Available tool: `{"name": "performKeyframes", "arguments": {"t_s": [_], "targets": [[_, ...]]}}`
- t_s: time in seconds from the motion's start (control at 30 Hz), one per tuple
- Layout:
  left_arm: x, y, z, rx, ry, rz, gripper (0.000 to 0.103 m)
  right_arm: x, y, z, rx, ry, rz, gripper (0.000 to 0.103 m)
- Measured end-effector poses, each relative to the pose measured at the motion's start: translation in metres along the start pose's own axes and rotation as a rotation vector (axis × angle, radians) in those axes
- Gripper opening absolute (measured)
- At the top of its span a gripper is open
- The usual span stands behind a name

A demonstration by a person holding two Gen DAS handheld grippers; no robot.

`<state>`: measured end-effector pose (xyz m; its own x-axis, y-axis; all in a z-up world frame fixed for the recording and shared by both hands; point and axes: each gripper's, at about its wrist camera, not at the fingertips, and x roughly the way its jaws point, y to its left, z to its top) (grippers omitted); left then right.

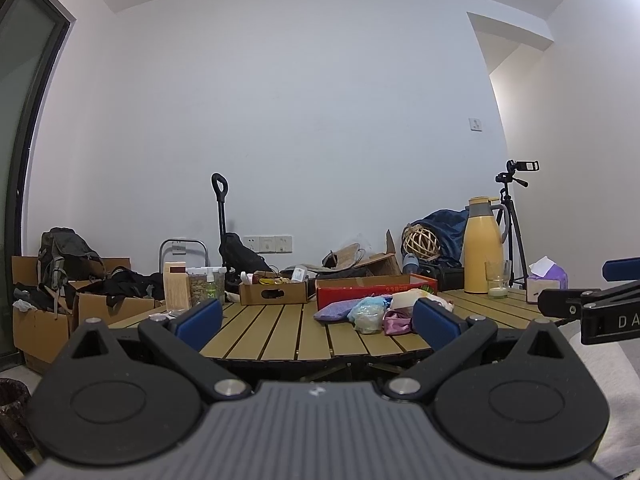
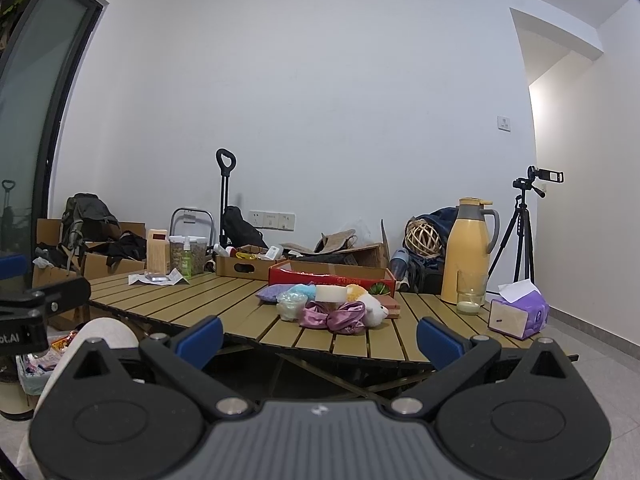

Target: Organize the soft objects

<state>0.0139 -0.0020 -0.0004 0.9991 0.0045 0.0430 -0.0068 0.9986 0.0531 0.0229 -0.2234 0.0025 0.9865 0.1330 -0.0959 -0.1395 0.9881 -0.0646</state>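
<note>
Both my claws, left gripper [image 1: 316, 320] and right gripper [image 2: 319, 338]: wide, empty, short of the slatted table [image 2: 240, 300]. Risk: satin scrunchies [image 2: 334, 316] tangled with the plush toy [image 2: 374, 308]; one pinch may drag both.

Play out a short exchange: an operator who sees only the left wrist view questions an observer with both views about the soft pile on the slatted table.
Operator: My finger blocks the right end of the pile. What lies there?
Observer: A white plush, right of the pink scrunchies.
Operator: I see the right hand-held gripper only from the side. Is it holding anything?
Observer: No. Its fingers are spread wide, with nothing between them.
</note>
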Motion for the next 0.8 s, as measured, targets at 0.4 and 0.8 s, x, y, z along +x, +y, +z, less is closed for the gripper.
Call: {"name": "performKeyframes", "arguments": {"t_s": [0.4, 0.8], "targets": [[-0.0002, 0.0009, 0.0003, 0.001, -0.007, 0.003, 0.103, 0.0033, 0.0024, -0.0012, -0.006, -0.006, -0.004, 0.103], [0.0021, 0.0011, -0.0005, 0.001, -0.004, 0.002, 0.103, 0.0026, 0.0015, -0.0017, -0.004, -0.008, -0.002, 0.103]]}}
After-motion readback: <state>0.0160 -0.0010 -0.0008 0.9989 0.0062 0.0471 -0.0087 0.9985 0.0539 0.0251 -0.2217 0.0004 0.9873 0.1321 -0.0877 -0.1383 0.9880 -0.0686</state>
